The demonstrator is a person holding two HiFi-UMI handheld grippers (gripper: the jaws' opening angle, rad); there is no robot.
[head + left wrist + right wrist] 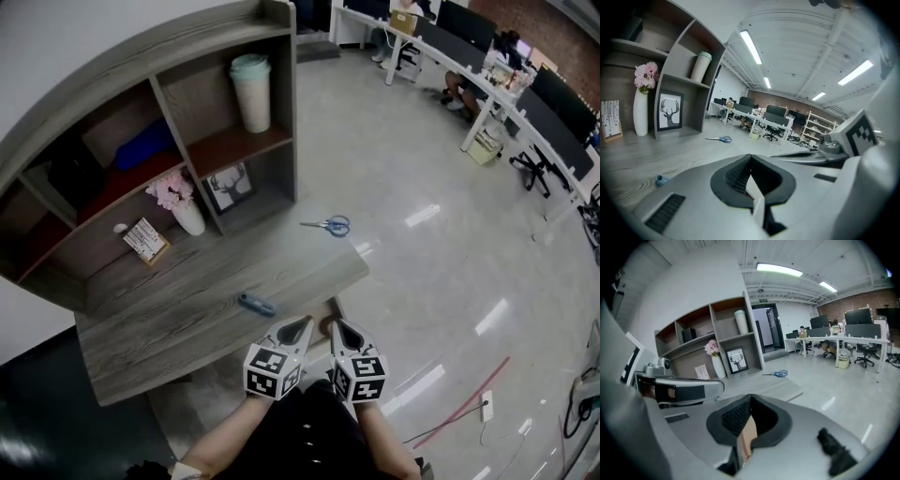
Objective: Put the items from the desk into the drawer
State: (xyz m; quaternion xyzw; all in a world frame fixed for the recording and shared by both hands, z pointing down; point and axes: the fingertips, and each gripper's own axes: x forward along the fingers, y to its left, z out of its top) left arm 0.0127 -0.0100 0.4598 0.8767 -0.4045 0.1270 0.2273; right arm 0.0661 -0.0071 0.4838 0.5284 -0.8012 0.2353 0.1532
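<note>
Blue-handled scissors (327, 224) lie near the far right corner of the grey wooden desk (187, 319); they also show in the left gripper view (720, 138) and the right gripper view (777, 374). A small blue pen-like item (256, 304) lies near the desk's front edge, seen end-on as a blue pen-like item (660, 179). My left gripper (302, 326) and right gripper (337, 328) hang side by side just off the front edge, both shut and empty. Their jaws meet in each own view: left gripper (750, 158), right gripper (750, 399). No drawer is in view.
A shelf unit (281, 103) stands on the desk's back with a tall cup (251, 91), a framed deer picture (230, 186), a vase of pink flowers (181, 204) and a small card (145, 240). Office desks (487, 75) stand far right. A red cable (464, 403) lies on the floor.
</note>
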